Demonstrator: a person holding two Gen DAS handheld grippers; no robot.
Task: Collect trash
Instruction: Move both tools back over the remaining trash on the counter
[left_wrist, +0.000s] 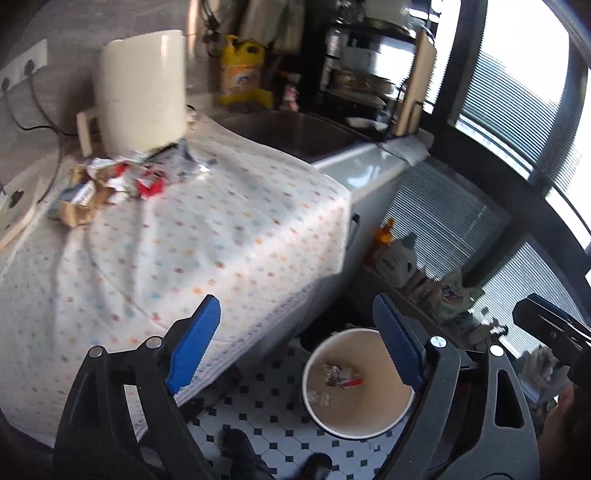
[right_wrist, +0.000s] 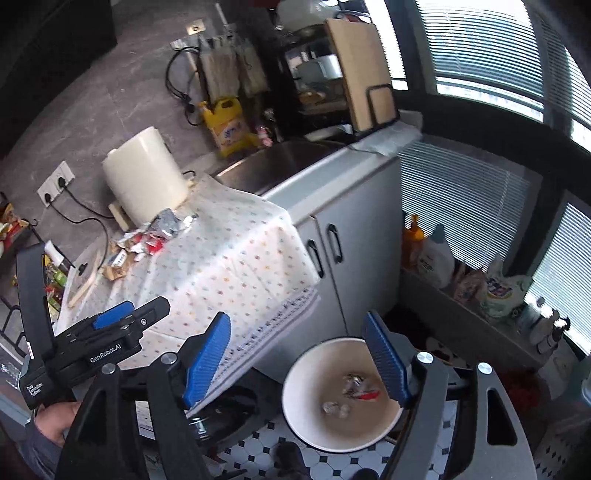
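Note:
A pile of crumpled wrappers (left_wrist: 110, 181) lies at the far left of the dotted tablecloth (left_wrist: 192, 240), in front of a cream canister; it also shows in the right wrist view (right_wrist: 144, 243). A round white bin (left_wrist: 356, 384) stands on the tiled floor below the counter edge, with a few wrappers (left_wrist: 341, 376) inside; the right wrist view shows it too (right_wrist: 343, 395). My left gripper (left_wrist: 295, 347) is open and empty, above the cloth edge and the bin. My right gripper (right_wrist: 297, 354) is open and empty over the bin. The left gripper's body (right_wrist: 110, 332) shows at the left of the right wrist view.
A cream canister (left_wrist: 144, 92) stands behind the wrappers. A sink (right_wrist: 280, 162), a yellow detergent jug (right_wrist: 227, 125) and a cutting board (right_wrist: 364, 70) are at the back. Cabinet doors (right_wrist: 332, 254) face the bin. Bottles (right_wrist: 436, 254) line the low window ledge.

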